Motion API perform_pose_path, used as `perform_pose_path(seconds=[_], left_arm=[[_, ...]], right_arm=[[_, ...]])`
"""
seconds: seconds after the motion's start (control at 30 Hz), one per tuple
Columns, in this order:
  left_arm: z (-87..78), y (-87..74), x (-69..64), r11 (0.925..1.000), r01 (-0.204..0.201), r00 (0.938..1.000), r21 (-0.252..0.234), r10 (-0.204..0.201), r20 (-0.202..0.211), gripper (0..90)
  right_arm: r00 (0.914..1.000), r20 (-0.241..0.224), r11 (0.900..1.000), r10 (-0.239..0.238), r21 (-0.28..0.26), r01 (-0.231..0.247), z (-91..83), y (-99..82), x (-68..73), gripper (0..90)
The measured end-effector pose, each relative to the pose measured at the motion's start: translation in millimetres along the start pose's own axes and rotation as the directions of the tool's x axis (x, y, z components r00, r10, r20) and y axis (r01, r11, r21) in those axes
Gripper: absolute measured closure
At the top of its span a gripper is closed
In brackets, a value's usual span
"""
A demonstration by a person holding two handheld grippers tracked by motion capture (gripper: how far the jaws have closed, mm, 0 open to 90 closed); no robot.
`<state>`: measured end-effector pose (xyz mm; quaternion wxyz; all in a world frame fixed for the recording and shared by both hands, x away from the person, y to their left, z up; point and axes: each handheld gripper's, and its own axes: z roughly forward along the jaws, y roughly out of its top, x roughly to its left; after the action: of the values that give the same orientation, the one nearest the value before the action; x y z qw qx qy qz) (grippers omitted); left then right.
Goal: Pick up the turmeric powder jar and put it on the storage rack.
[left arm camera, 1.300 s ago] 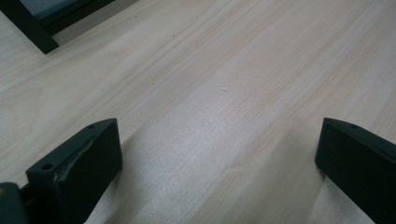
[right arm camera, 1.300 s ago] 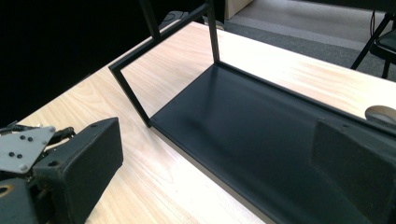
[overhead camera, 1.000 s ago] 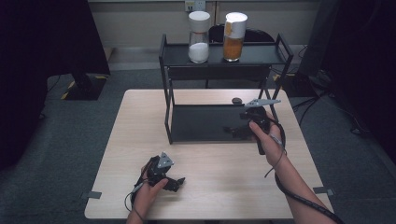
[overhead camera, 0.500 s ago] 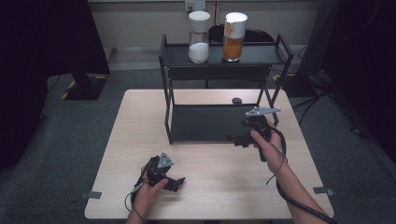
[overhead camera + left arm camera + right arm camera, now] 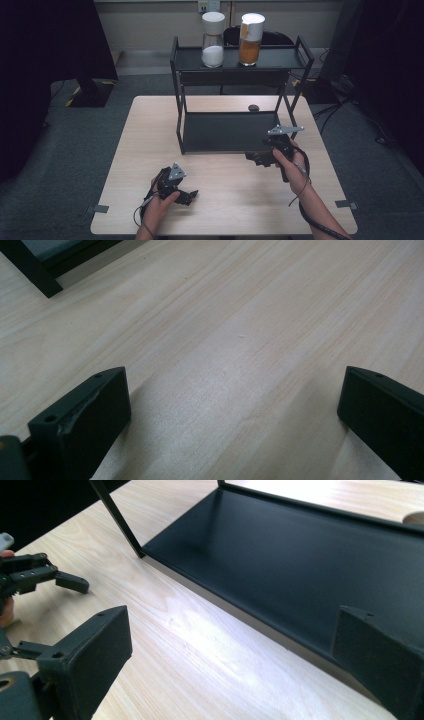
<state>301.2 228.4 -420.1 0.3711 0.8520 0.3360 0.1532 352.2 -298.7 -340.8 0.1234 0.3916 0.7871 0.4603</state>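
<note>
1. High view: right gripper (image 5: 256, 158) is hovering just beside the front edge of the black rack (image 5: 230, 131) that is standing on the wooden surface (image 5: 150, 135); left gripper (image 5: 186, 195) is resting low on it, well apart from the rack.
2. Jaws: both pairs are standing wide and holding nothing.
3. Rack: thin metal frame with flat lower tray; it is looking stiff, smooth and probably slippery, moderately light. Best hold: an upright post or the tray's front lip, jaws closing across the bar.
4. Load: two jars, white-filled (image 5: 213, 40) and amber-filled (image 5: 251, 33), are standing upright on the top shelf; likely fragile and top-heavy, so any tilting is risking a spill.
</note>
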Motion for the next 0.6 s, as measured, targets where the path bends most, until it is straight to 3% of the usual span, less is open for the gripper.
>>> perform_pose_path(seconds=[0.6], left_arm=[[0.0, 0.0, 0.0, 1.0, 0.0, 1.0, 0.0, 0.0, 0.0, 0.0]], right_arm=[[0.999, 0.041, 0.9994, 0.02, 0.027, -0.021, -8.9, -38.9, -12.1, 2.0]])
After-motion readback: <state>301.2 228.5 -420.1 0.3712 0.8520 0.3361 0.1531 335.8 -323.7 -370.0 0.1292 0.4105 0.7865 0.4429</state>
